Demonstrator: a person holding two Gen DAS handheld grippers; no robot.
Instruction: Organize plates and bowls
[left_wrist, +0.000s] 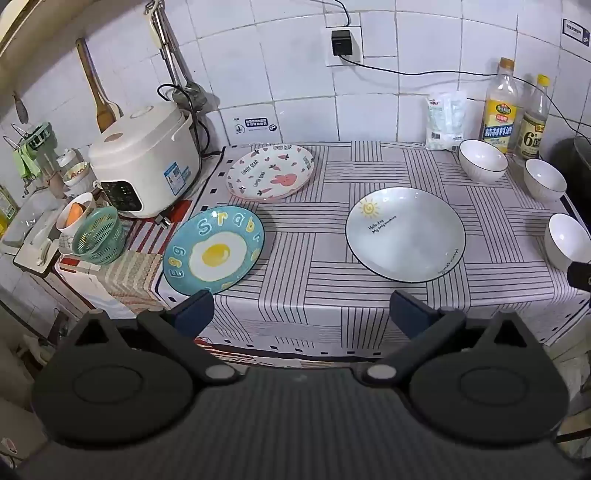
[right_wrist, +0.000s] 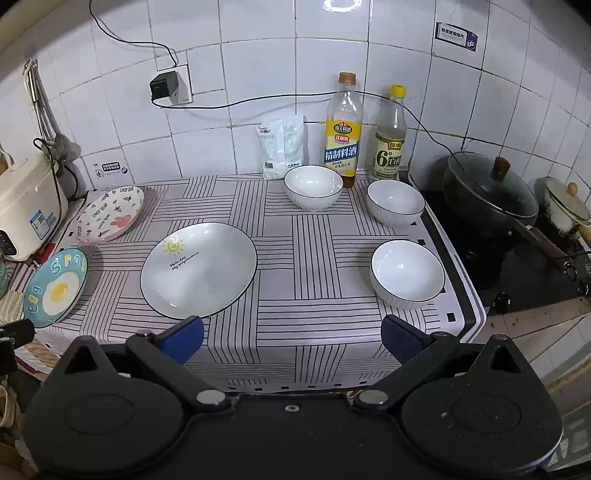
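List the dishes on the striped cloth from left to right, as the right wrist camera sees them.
Egg plate → rabbit plate → sun plate → far-left bowl. The other two bowls overlap in left-right position, both furthest right.

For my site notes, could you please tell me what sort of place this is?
Most likely a small home kitchen: a white rice cooker by the white tiled wall, and a lidded black pot on a stove beside the striped cloth-covered counter.

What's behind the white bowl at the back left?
Behind that bowl stand a white bag and a yellow-labelled bottle against the tiled wall; the bowl hides their bases.
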